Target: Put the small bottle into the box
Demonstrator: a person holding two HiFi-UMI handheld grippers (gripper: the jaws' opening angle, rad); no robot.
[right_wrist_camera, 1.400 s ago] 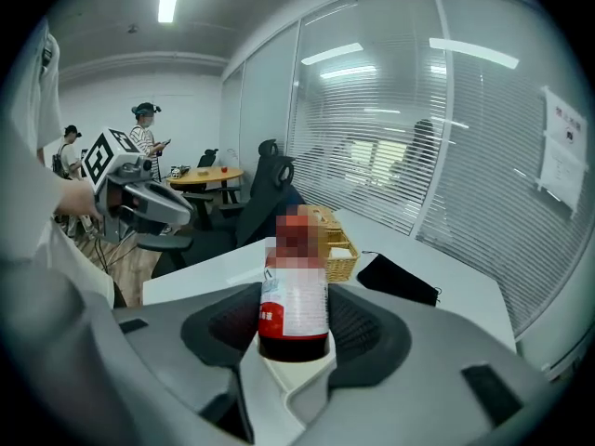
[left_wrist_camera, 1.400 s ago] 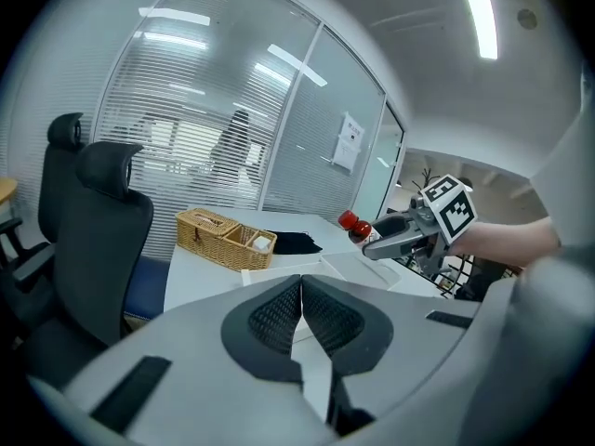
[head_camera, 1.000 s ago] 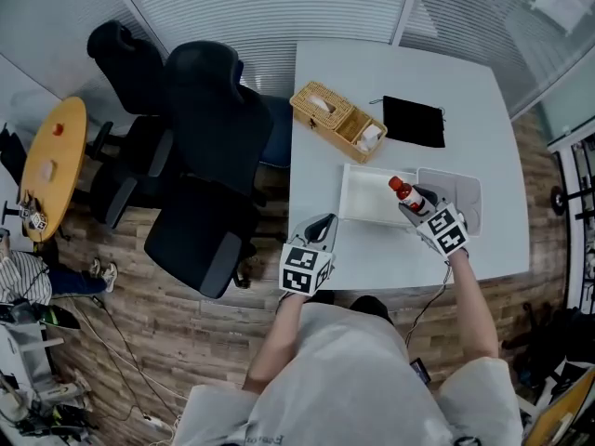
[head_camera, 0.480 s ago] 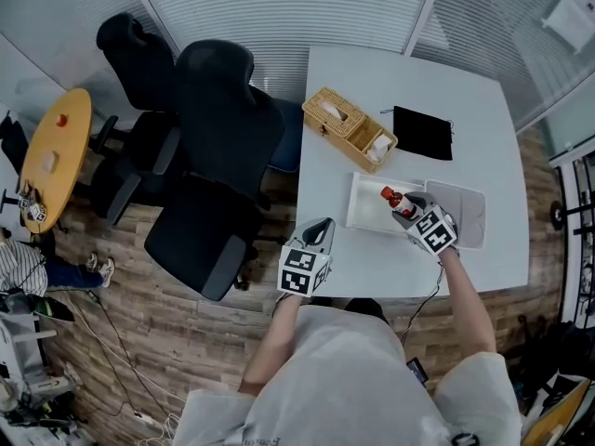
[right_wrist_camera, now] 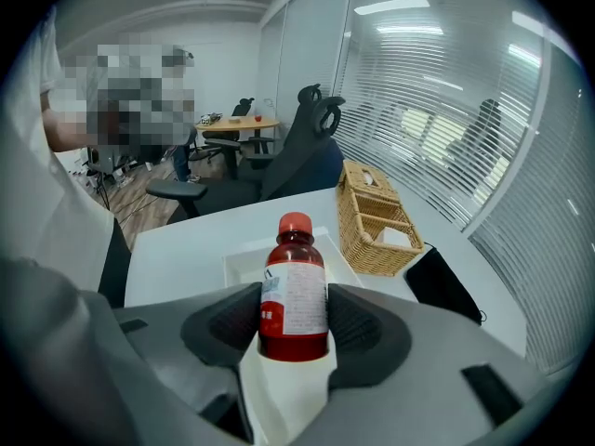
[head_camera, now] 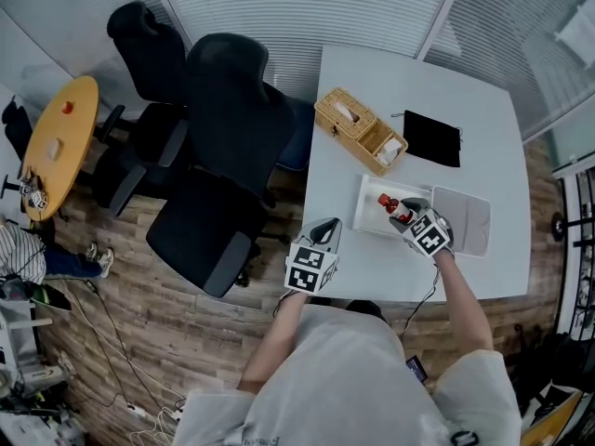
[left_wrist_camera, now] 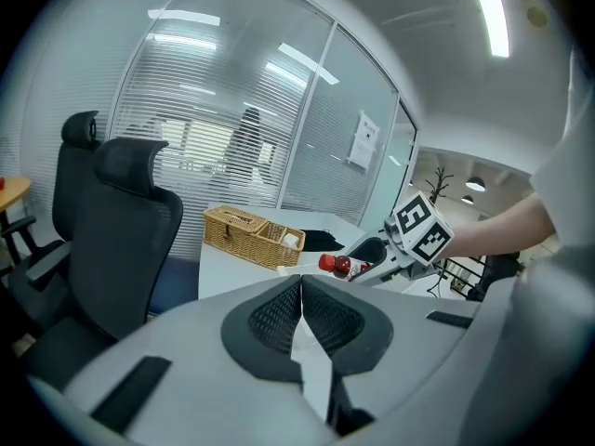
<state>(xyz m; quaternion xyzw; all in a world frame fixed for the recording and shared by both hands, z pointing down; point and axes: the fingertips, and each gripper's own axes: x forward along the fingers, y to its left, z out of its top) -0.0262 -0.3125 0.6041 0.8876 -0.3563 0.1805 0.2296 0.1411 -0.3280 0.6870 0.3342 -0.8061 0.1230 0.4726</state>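
At the far left of the room stood a round yellow table (head_camera: 58,147) on a wood floor (head_camera: 139,333). Next came two black chairs (head_camera: 228,110), with window blinds (head_camera: 307,7) behind them. The left gripper (head_camera: 324,228) was at the near left edge of the white table (head_camera: 418,82). Its jaws were closed tight with nothing between them. Farther back on the table sat a woven basket (head_camera: 361,130). To the right of it, nearer the person, lay the open white box (head_camera: 364,203). The small bottle (head_camera: 394,208) had a red cap and was over the box. The right gripper (head_camera: 407,216) held it by its sides, jaws pressed on the label. A black pouch (head_camera: 432,139) lay behind. A flat grey lid (head_camera: 468,219) lay just right of the box.
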